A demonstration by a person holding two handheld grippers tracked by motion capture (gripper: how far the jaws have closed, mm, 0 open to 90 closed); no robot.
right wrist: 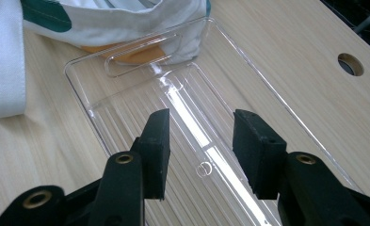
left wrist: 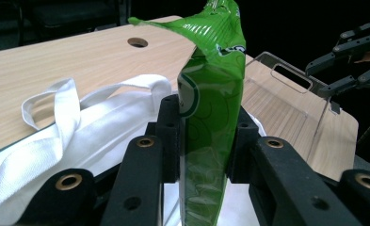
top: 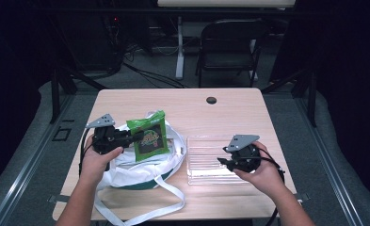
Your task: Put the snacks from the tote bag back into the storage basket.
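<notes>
The left gripper (left wrist: 206, 146) clamps a green snack bag (left wrist: 211, 117) upright between its closed jaws above a white tote bag (left wrist: 55, 141), while the right gripper (right wrist: 201, 141), jaws half open and empty, hangs over a clear plastic tray (right wrist: 126, 99) lying beneath them.

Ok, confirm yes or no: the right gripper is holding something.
No, the right gripper has its jaws apart with nothing between them, above the clear tray.
</notes>
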